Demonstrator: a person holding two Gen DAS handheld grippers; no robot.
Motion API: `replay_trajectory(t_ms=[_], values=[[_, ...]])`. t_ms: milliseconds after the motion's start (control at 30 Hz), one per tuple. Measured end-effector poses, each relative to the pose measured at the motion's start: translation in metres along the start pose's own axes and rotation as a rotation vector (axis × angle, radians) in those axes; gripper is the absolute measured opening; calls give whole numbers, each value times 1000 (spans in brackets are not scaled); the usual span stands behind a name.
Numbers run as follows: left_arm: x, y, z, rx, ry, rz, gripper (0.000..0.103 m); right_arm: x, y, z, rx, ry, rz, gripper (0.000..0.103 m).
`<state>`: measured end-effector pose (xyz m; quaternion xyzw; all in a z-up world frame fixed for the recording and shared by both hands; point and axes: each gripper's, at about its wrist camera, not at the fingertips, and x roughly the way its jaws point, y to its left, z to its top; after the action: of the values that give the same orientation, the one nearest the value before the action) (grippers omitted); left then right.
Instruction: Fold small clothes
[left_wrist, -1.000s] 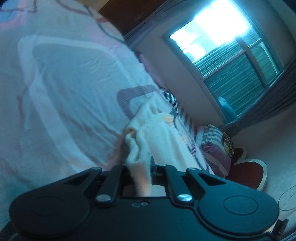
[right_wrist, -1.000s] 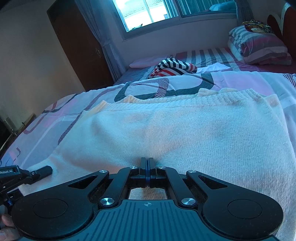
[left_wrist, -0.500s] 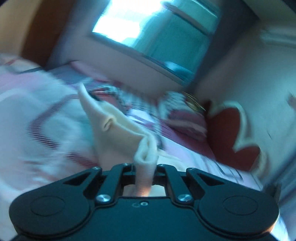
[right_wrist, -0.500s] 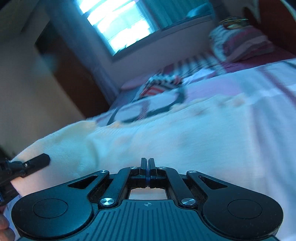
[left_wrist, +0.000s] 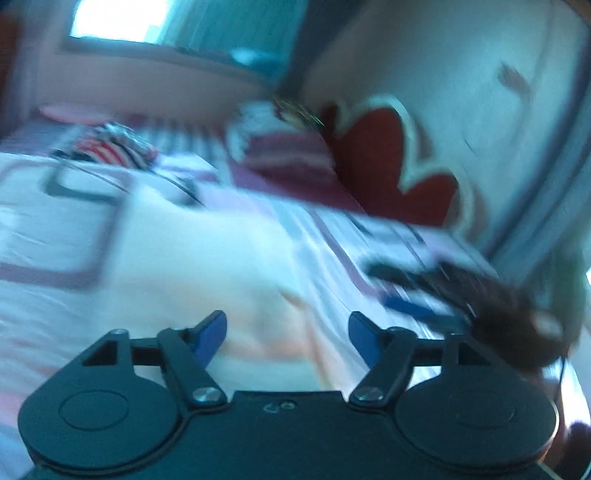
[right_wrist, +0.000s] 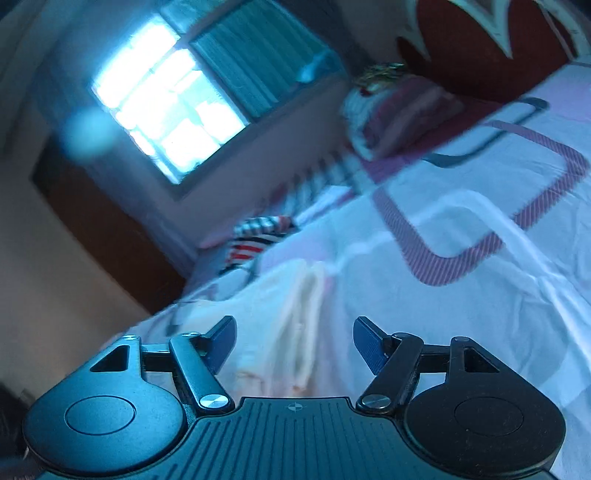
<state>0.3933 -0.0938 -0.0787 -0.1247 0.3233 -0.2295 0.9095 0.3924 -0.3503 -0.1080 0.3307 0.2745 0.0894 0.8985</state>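
- The left tongs (left_wrist: 287, 334) have just been opening and now stand released, nothing between the blue pads (left_wrist: 210, 332).
- The cream knit sweater (left_wrist: 207, 266) lies on the bed (left_wrist: 48, 221) just ahead of and below them, blurred.
- The right tongs (right_wrist: 294, 341) have likewise just opened; the sweater's folded edge (right_wrist: 299, 321) lies ahead between the spread pads, unpressed.
- A striped garment (right_wrist: 258, 240) sits farther ahead, near the pillows (right_wrist: 391, 114).
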Motion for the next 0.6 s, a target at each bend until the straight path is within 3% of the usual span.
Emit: replay_trajectory(t_ms=[67, 200, 333, 500, 600], values=[[-3, 27, 14, -49, -46, 67, 70, 3, 7, -1, -10, 14, 18, 61], [15, 69, 35, -88, -15, 186, 66, 24, 25, -10, -65, 87, 28, 52], [33, 82, 33, -82, 29, 221, 65, 53, 36, -15, -110, 154, 36, 49], [54, 94, 29, -48, 92, 220, 65, 78, 37, -28, -138, 245, -26, 48], [57, 100, 24, -33, 104, 214, 69, 80, 37, -29, -136, 245, -29, 48]])
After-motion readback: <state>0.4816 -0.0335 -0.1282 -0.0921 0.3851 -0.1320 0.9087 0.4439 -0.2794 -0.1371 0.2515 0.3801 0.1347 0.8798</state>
